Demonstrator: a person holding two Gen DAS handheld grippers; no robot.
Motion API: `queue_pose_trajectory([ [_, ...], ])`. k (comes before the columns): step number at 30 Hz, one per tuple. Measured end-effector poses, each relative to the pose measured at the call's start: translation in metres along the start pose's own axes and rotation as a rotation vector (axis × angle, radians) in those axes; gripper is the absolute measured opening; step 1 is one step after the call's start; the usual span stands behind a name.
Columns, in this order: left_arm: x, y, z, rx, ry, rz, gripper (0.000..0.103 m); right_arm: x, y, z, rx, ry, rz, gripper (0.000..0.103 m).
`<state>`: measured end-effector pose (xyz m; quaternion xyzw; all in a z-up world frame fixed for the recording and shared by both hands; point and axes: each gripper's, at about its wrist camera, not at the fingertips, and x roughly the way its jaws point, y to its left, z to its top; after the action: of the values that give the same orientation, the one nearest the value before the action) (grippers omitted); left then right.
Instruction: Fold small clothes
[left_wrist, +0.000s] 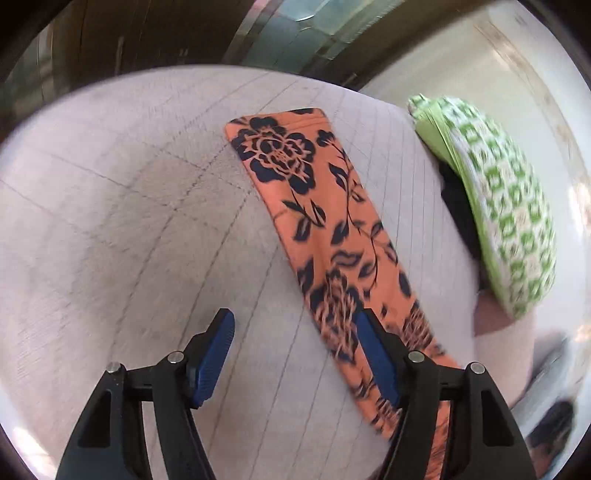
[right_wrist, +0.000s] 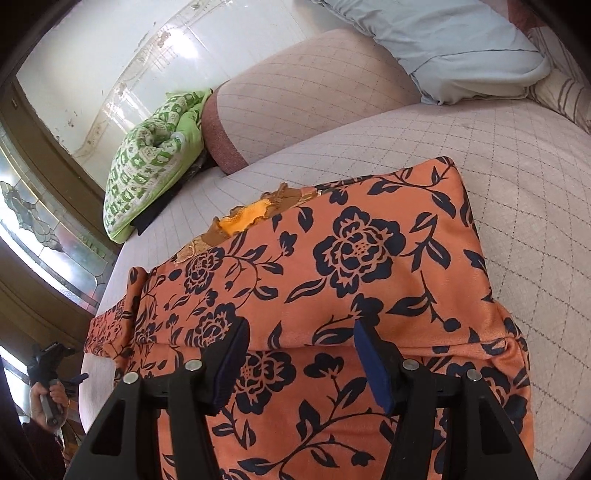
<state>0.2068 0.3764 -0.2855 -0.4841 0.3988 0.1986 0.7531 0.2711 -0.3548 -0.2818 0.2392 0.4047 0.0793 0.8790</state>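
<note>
Pale quilted sofa seat (left_wrist: 122, 206) beneath everything, with an orange garment printed with dark blue flowers (right_wrist: 351, 258) spread folded on it. Left gripper (left_wrist: 295, 354) spread wide, empty, garment strip under its right-hand finger only. Right gripper (right_wrist: 299, 354) spread wide over a fold edge, pinching nothing. Green-and-white patterned cushion (left_wrist: 506, 218) nearby
</note>
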Motion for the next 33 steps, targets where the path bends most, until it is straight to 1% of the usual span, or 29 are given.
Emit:
queue_pose_trajectory([
  [3, 0.004, 0.004, 0.014, -0.04, -0.042, -0.079, 0.069, 0.007, 0.0, 0.001, 0.009, 0.009, 0.008, 0.063],
  [8, 0.02, 0.006, 0.034, -0.058, -0.097, -0.142, 0.067, 0.017, 0.009, -0.001, -0.031, 0.027, -0.011, 0.063],
  [10, 0.026, 0.002, 0.041, -0.046, -0.107, -0.14, 0.057, 0.017, 0.011, -0.002, -0.049, 0.022, -0.019, 0.063],
  [11, 0.03, 0.0, 0.044, -0.036, -0.111, -0.129, 0.048, 0.017, 0.012, -0.002, -0.058, 0.016, -0.024, 0.063],
  [12, 0.034, -0.001, 0.047, -0.03, -0.115, -0.118, 0.042, 0.017, 0.012, -0.002, -0.063, 0.01, -0.028, 0.063],
  [14, 0.042, 0.0, 0.051, -0.026, -0.125, -0.09, 0.012, 0.015, 0.011, -0.002, -0.065, -0.005, -0.034, 0.063],
  [15, 0.044, 0.001, 0.052, -0.027, -0.13, -0.083, 0.008, 0.015, 0.01, -0.002, -0.06, -0.012, -0.036, 0.063],
  [17, 0.043, 0.002, 0.051, -0.017, -0.148, -0.079, 0.006, 0.013, 0.007, -0.001, -0.048, -0.023, -0.038, 0.063],
  [19, 0.039, -0.007, 0.048, 0.025, -0.164, -0.046, 0.006, 0.011, 0.004, 0.0, -0.034, -0.038, -0.038, 0.063],
  [20, 0.035, -0.015, 0.045, 0.051, -0.17, -0.047, 0.006, 0.009, 0.003, 0.001, -0.028, -0.045, -0.038, 0.063],
  [22, 0.023, -0.032, 0.038, 0.097, -0.179, -0.068, 0.006, 0.005, -0.002, 0.003, -0.011, -0.061, -0.036, 0.063],
  [25, 0.001, -0.075, 0.022, 0.206, -0.184, -0.102, 0.006, -0.004, -0.011, 0.007, 0.037, -0.091, -0.024, 0.063],
  [29, -0.03, -0.142, -0.017, 0.372, -0.181, -0.148, 0.006, -0.018, -0.028, 0.013, 0.115, -0.126, 0.0, 0.063],
  [31, -0.041, -0.175, -0.043, 0.459, -0.173, -0.16, 0.006, -0.027, -0.038, 0.016, 0.142, -0.147, 0.0, 0.063],
  [33, -0.051, -0.208, -0.077, 0.55, -0.165, -0.188, 0.006, -0.035, -0.046, 0.018, 0.167, -0.168, -0.002, 0.063],
])
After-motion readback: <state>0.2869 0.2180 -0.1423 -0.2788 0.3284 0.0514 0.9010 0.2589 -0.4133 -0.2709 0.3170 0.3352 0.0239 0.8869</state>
